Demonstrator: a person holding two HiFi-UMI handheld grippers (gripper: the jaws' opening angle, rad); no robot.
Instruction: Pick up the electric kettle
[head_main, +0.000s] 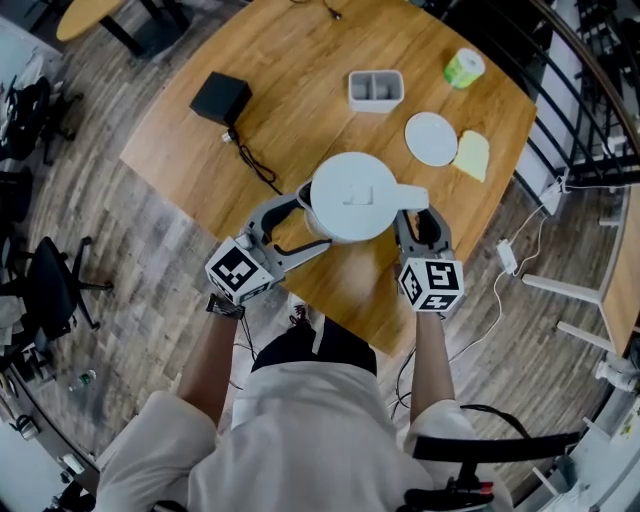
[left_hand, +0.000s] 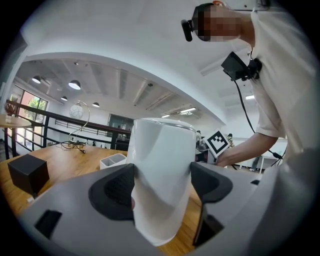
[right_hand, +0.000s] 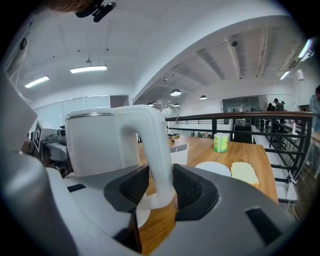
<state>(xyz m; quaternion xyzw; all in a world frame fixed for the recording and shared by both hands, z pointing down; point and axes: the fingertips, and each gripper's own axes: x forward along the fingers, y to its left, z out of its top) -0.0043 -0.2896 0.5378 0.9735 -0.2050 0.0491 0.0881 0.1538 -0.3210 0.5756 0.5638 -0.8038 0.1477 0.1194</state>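
The white electric kettle (head_main: 350, 195) hangs between both grippers over the near part of the wooden table (head_main: 300, 70). My left gripper (head_main: 300, 215) is shut on the kettle's round body (left_hand: 160, 165), one pad on each side of it. The underside of the kettle shows above the tabletop in the left gripper view. My right gripper (head_main: 420, 222) is shut on the curved handle (right_hand: 156, 160), low on its loop. In the right gripper view the body (right_hand: 97, 142) stands to the left of the handle. The kettle stays upright with its lid on.
On the table lie a black box (head_main: 220, 97) with a cable (head_main: 255, 165), a white two-compartment holder (head_main: 376, 88), a white disc (head_main: 431, 138), a pale yellow slab (head_main: 473, 155) and a green roll (head_main: 464, 68). A railing (head_main: 590, 90) runs on the right. An office chair (head_main: 50, 290) stands on the left.
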